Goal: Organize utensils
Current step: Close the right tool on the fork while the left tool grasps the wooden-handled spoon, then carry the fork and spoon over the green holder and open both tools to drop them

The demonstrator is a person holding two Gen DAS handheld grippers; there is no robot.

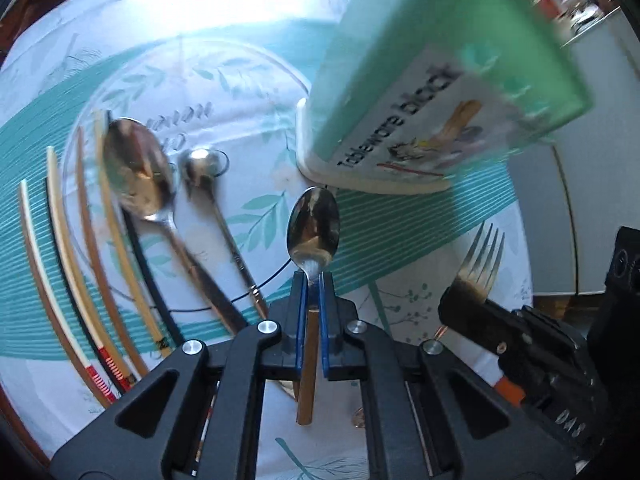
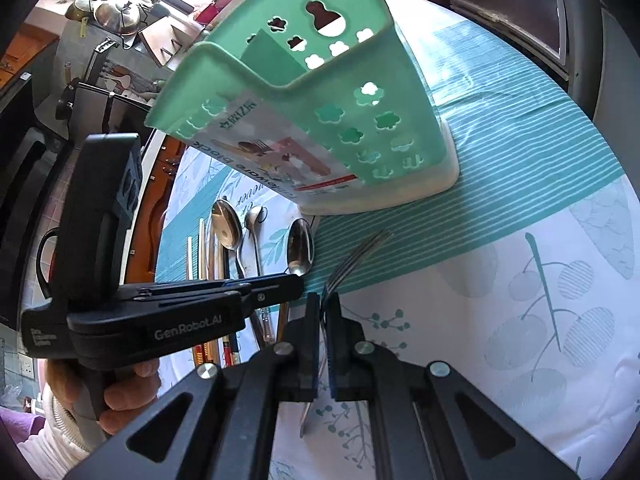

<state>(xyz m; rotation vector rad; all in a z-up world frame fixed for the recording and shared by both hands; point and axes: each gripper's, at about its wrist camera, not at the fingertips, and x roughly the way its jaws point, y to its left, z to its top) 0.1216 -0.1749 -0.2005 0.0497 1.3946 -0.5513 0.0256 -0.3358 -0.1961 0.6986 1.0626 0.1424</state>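
Spoon [image 1: 314,228] in clamped left tool [image 1: 314,284]

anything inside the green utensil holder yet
From the right wrist view, the visible upper part of the green utensil holder looks empty. Its bottom is hidden behind its own wall, so that part cannot be checked.

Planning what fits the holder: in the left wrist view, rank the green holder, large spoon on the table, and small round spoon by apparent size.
1. green holder, nearest-looking and blurred
2. large spoon
3. small round spoon, lying beside it, so comparable
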